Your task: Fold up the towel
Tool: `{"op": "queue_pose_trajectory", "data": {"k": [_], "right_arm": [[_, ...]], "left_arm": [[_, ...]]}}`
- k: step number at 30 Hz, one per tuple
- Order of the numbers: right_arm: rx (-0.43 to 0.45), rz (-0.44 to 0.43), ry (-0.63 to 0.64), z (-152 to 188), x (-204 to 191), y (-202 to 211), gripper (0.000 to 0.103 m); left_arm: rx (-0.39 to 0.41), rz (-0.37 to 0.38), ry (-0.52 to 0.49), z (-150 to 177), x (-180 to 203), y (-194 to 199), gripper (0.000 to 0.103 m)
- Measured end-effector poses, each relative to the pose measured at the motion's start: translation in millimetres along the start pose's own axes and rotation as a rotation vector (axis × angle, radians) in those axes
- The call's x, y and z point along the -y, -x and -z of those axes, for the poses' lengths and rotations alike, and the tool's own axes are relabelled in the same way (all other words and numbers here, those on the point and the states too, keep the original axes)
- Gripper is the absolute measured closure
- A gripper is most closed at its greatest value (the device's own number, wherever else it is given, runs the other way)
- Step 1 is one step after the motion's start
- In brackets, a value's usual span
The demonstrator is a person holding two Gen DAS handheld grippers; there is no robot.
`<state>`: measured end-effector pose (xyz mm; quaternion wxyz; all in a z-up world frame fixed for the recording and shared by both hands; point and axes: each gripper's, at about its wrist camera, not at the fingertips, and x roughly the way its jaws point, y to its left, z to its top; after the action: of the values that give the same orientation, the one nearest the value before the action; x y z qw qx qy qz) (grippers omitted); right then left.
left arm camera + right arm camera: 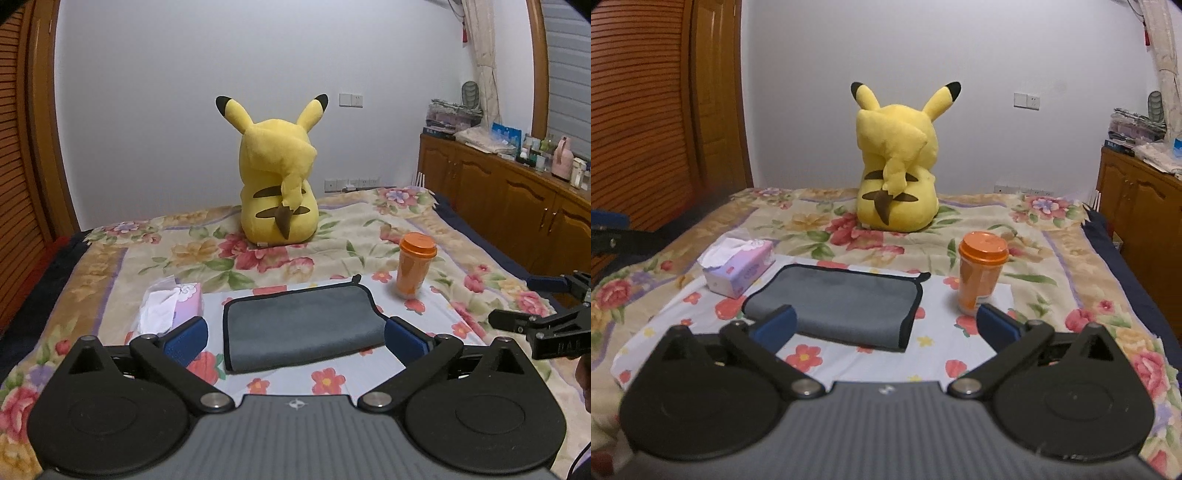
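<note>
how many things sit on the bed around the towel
3: tissue box left of the grey towel, orange cup to its right, yellow plush behind. Nothing else shows.

left claw (295, 334) open wide, blue pads apart, nothing between them, above near edge of grey towel (301, 326). towel folded, black trim, lying flat on light floral cloth (421, 317) over bed (110, 254). tissue pack (173, 304) just left of towel. orange cup (413, 271) with lid upright, far right of towel, apart from it. yellow plush toy (279, 177) sits far centre on bed, back to camera. right claw (524, 302) at right edge, fingers parted. wooden cabinet (517, 206) along right wall.
</note>
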<state>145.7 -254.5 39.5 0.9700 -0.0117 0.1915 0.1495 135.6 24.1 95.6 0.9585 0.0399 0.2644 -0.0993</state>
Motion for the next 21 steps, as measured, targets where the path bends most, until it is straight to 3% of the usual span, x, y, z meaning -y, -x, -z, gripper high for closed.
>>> {"op": "queue_pose_trajectory", "data": {"k": [10,21], "right_arm": [[0.036,0.001,-0.009,2,-6,33,0.000],[0.045,-0.002,-0.020,26,-14,56,0.000]], "left_arm": [[0.010,-0.031,0.005,18,7,32,0.000],[0.003,-0.024,0.015,53,23,49,0.000]]}}
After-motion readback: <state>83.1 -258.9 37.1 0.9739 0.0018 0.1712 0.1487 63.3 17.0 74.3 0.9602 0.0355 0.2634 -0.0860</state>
